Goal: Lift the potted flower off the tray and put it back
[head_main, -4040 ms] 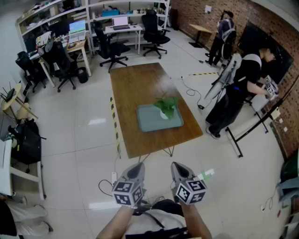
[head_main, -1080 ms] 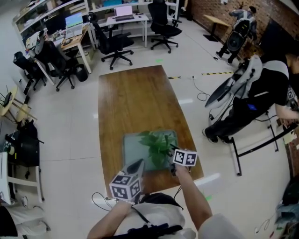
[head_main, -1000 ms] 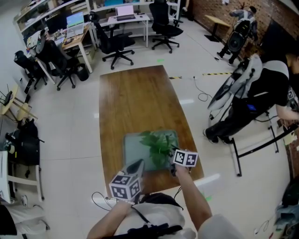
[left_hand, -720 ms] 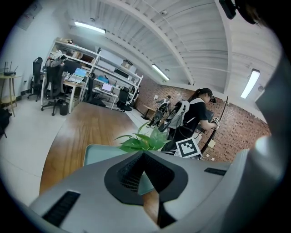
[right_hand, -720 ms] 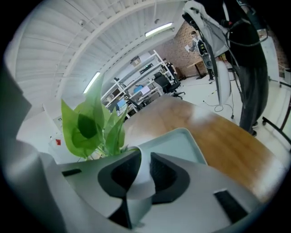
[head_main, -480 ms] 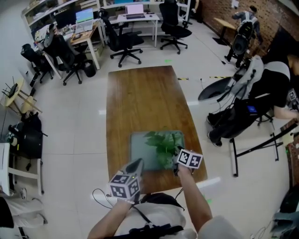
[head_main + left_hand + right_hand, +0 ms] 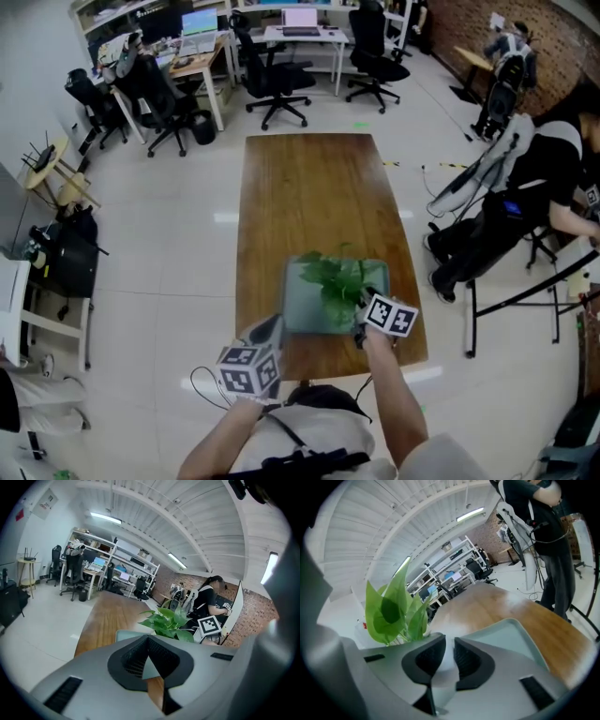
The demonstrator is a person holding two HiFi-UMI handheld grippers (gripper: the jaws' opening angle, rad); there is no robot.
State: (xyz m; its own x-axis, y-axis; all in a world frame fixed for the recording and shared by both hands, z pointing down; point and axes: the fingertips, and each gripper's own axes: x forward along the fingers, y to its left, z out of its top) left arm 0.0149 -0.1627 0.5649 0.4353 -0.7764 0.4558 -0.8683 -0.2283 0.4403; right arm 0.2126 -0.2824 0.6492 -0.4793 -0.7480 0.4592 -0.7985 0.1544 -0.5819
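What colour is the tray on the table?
The tray is pale grey-green, clearest in the head view.

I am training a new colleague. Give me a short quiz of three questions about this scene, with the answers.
1. True or false: the left gripper holds the potted flower.
2. What is between the right gripper's jaws? A. a white pot B. a cable C. nothing
3. What does the tray rest on?
Key: 1. False; its jaws are together and empty. 2. A; the jaws have just been closing on it. 3. The wooden table.
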